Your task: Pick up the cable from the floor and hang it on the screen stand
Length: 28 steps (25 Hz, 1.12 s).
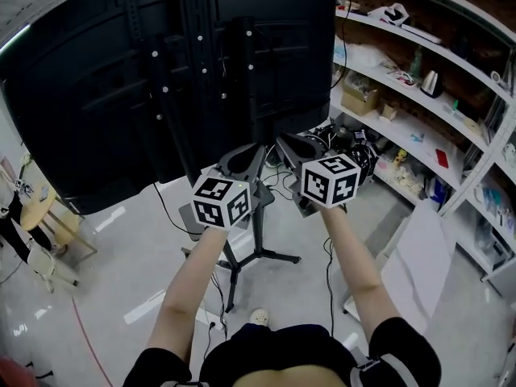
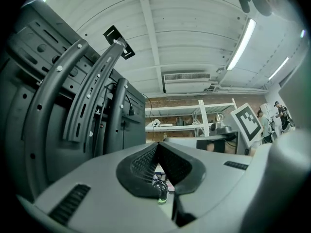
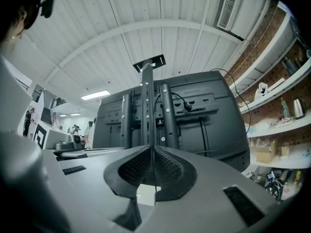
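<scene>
The left gripper [image 2: 158, 147] has its fingers [image 2: 141, 161] closed tip to tip, with nothing caught between them. Left of and above the fingers rise the screen stand's [image 2: 87, 91] curved black brackets. Beyond the fingertips stand white shelves [image 2: 194, 114].

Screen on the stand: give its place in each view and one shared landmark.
Head view: the screen, back towards the camera, fills the upper left and centre.
Left gripper view: along the left side.
Right gripper view: centre of the picture.
Shared landmark: the wall shelves, right of the screen in every view.
</scene>
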Tool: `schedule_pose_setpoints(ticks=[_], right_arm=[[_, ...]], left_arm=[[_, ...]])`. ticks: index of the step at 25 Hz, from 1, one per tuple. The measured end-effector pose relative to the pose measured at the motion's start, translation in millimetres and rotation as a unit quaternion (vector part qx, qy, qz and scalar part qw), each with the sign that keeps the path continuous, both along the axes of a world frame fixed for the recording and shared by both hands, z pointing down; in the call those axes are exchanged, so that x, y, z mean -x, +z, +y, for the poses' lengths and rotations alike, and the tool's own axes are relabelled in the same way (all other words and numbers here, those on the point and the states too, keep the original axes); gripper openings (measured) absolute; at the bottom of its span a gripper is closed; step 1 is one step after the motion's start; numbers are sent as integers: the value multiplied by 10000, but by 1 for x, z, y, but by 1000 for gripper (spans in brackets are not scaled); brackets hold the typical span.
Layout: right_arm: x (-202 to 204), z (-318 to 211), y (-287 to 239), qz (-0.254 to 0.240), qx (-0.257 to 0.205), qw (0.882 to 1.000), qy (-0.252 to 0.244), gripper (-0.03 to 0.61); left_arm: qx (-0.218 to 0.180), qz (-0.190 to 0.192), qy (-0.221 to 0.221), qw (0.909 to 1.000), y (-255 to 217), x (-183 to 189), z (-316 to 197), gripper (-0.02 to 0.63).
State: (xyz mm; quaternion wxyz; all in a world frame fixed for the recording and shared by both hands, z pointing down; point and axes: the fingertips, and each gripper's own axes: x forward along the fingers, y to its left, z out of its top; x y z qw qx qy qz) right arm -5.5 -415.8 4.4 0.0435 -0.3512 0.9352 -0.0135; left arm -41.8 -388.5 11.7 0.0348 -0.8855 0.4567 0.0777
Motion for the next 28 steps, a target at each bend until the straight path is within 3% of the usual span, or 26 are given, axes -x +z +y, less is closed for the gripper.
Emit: schedule_pose_setpoints(ticks=[9,14,22,28], right_arm=[[-3,64,80,-25,295,9995,92,28],[-11,96,104,16,352,9991,238,26],[-28,169,137,166,442,9984,320,25],[-38,207,158,204,610,9973,357,25]], left_arm=[[276,-25,-225,9994,73,-18,49,6],[400,-93,-354,9985,101,-20,83,6],[618,139,-432,9971,135,-28,151,6],[662,25,-444,9968,155,-39,191,6]])
